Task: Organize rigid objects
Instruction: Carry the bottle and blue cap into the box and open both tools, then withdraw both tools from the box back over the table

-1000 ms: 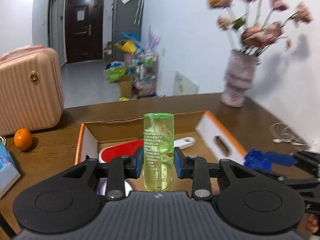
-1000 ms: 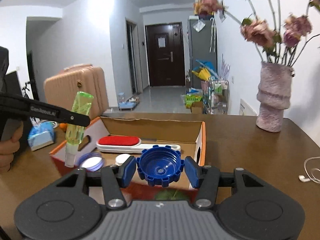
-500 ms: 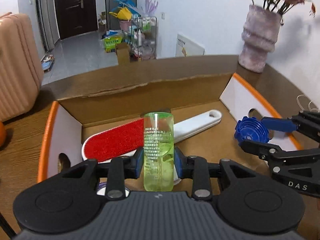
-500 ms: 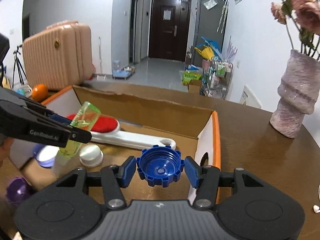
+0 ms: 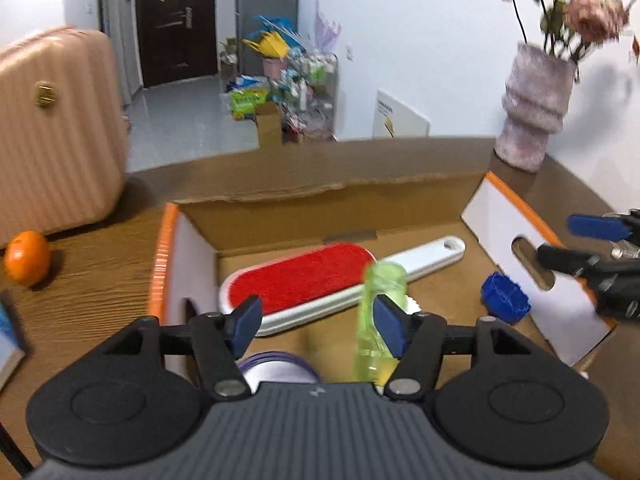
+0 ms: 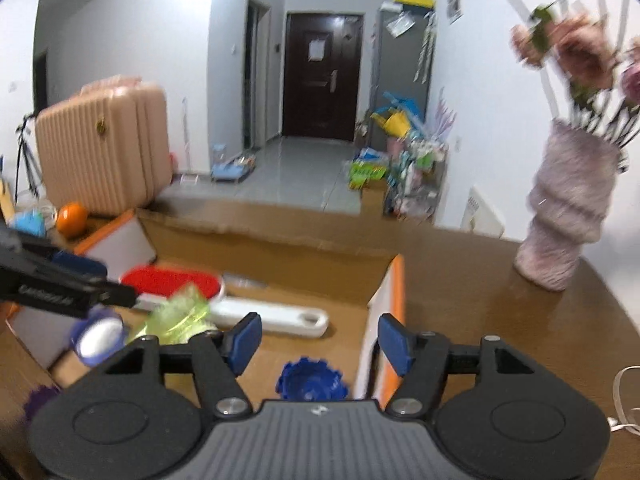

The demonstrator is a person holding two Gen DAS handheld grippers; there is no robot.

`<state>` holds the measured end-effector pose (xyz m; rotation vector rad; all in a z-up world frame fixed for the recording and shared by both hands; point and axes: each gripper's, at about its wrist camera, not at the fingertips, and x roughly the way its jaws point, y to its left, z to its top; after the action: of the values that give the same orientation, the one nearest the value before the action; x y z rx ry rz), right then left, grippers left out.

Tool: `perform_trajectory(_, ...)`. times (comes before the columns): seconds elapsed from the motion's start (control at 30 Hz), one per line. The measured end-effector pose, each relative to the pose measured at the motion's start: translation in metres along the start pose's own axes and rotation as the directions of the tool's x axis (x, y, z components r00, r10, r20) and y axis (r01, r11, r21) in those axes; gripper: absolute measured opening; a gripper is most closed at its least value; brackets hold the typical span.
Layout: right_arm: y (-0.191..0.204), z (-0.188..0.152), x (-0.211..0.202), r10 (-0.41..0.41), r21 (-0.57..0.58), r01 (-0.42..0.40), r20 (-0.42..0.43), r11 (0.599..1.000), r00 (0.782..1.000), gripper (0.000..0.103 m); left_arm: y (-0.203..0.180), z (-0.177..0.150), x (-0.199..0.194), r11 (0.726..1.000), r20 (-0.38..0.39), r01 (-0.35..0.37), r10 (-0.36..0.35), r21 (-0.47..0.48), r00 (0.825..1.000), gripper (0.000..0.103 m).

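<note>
In the left wrist view my left gripper (image 5: 318, 324) hangs over the cardboard box (image 5: 164, 256), its jaws opening. The clear green bottle (image 5: 380, 308) tips beside the right pad, no longer squeezed. The blue ridged cap (image 5: 505, 298) lies on the box floor at the right, below my right gripper (image 5: 568, 242). In the right wrist view my right gripper (image 6: 319, 340) is opening with nothing between its pads, and the blue cap (image 6: 312, 380) sits just under it. The green bottle (image 6: 180, 314) blurs near the left gripper (image 6: 100, 282).
The box (image 6: 396, 280) also holds a red lint brush (image 5: 300, 280) with a white handle and a purple-rimmed lid (image 6: 100, 334). On the wooden table stand a vase of flowers (image 6: 568, 216), an orange (image 5: 28, 262) and a pink suitcase (image 5: 56, 128).
Both grippers moved down over the box and opened. The green bottle left the left jaws and is tipping. The blue cap dropped from the right jaws onto the box floor.
</note>
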<state>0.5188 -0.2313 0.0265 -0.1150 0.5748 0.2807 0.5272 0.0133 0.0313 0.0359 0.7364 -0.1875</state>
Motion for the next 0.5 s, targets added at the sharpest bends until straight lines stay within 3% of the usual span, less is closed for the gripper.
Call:
perform_trajectory(0.27,-0.002,0.007,-0.089,-0.027,0.032,0.024,0.113,0.999,0.993,0.070,0.007,-0.030,-0.099,1.000,0.127,-0.027,0.028,-0.008,0.991,0.073)
perform_trajectory(0.5,0.025,-0.045,-0.169,0.027,0.054,-0.037,0.179,0.998,0.983,0.074,-0.010,-0.105,-0.187,0.998,0.249,-0.059,0.060,-0.014,0.967,0.082)
